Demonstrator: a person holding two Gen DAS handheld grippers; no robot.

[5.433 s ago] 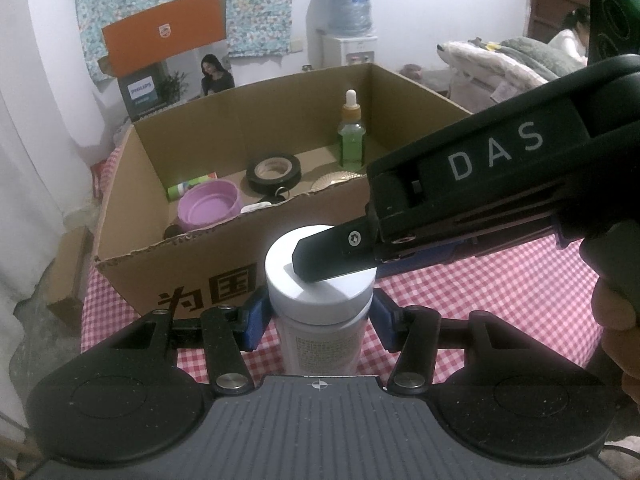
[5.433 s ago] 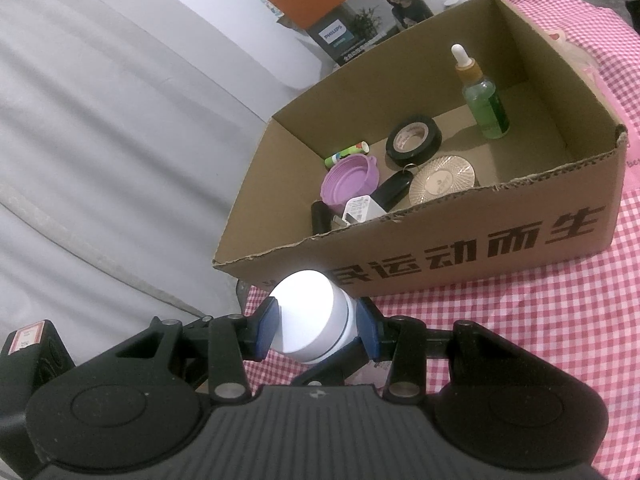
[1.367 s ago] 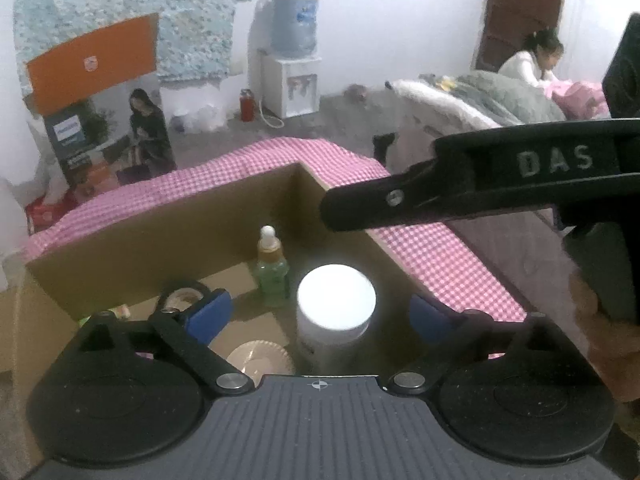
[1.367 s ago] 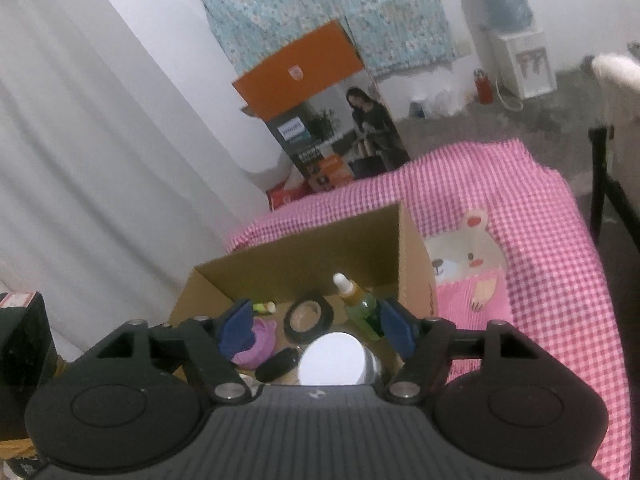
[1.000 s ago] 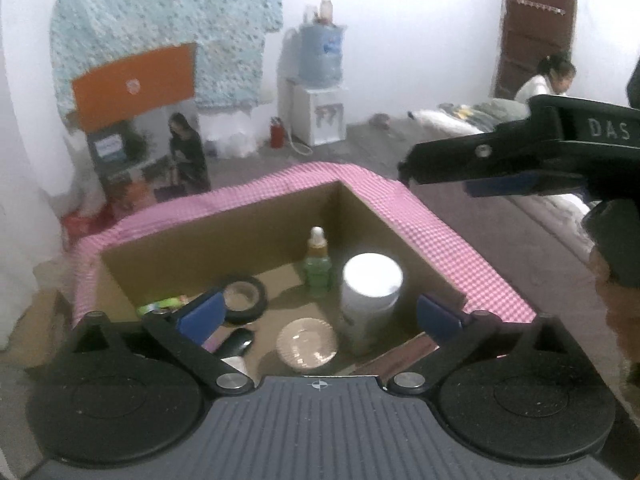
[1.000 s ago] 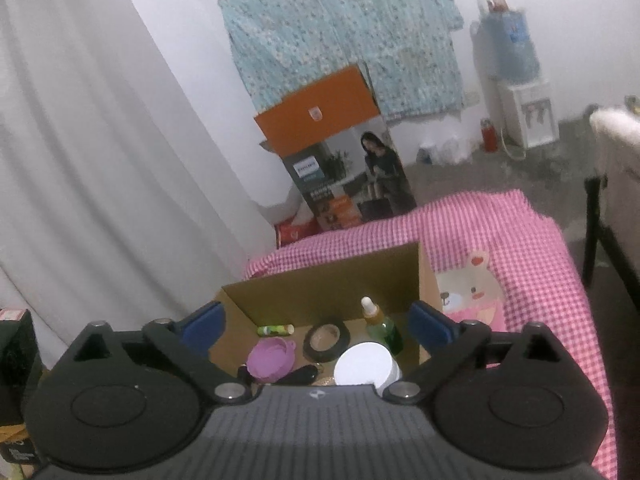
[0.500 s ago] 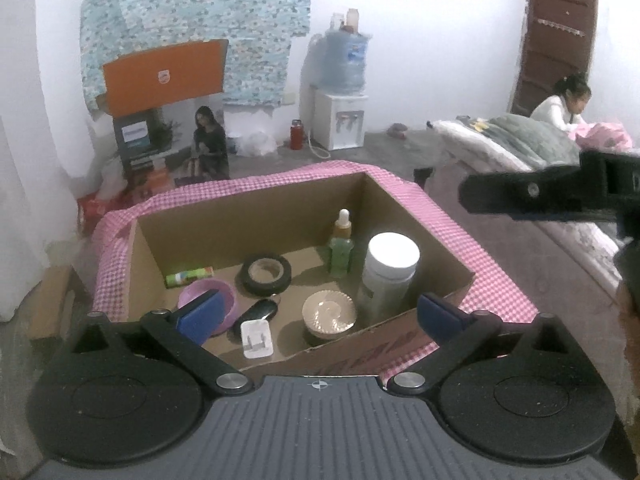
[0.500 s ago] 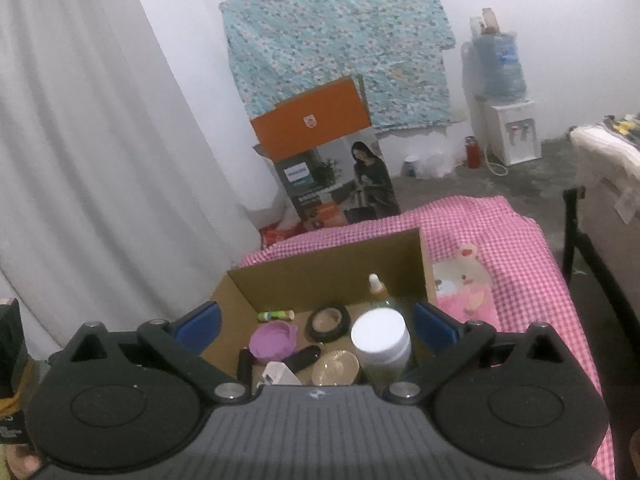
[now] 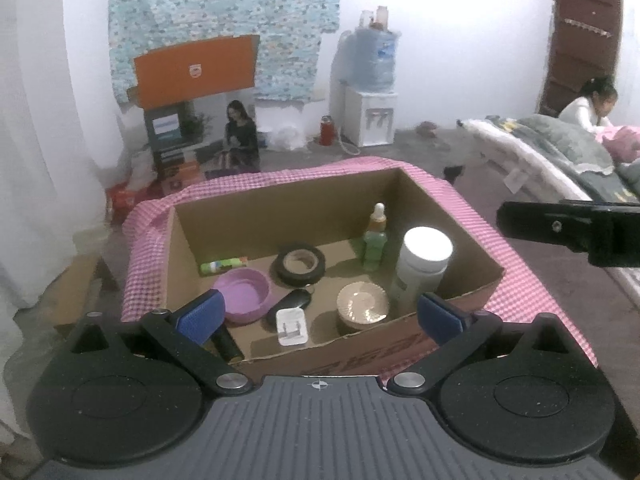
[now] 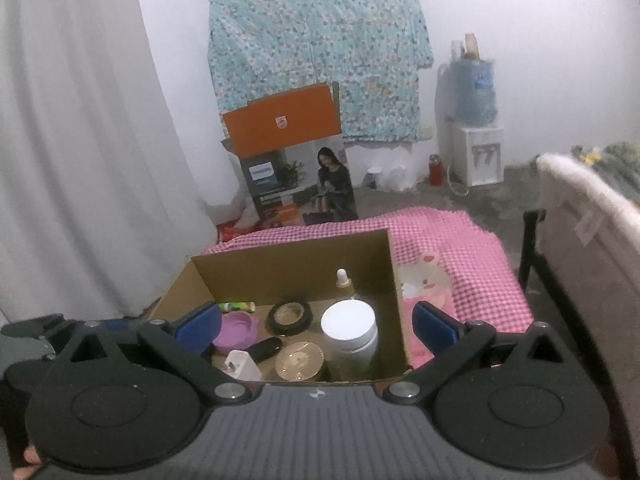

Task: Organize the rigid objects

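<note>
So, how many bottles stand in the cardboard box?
2: the white-capped bottle by the right wall, and the green dropper bottle just behind it. Nothing seems hidden.

A home room: water dispenser (image 9: 370,114) far ahead, blanketed bed (image 9: 560,152) to the right, curtain (image 10: 80,120) left.

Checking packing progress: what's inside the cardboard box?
The cardboard box holds white jar, dropper bottle, tape roll, purple bowl, gold lid, charger. Near-left corner hidden.

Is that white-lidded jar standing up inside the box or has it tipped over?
Upright. The white-lidded jar stands inside the cardboard box, lid on top, beside the green dropper bottle.
</note>
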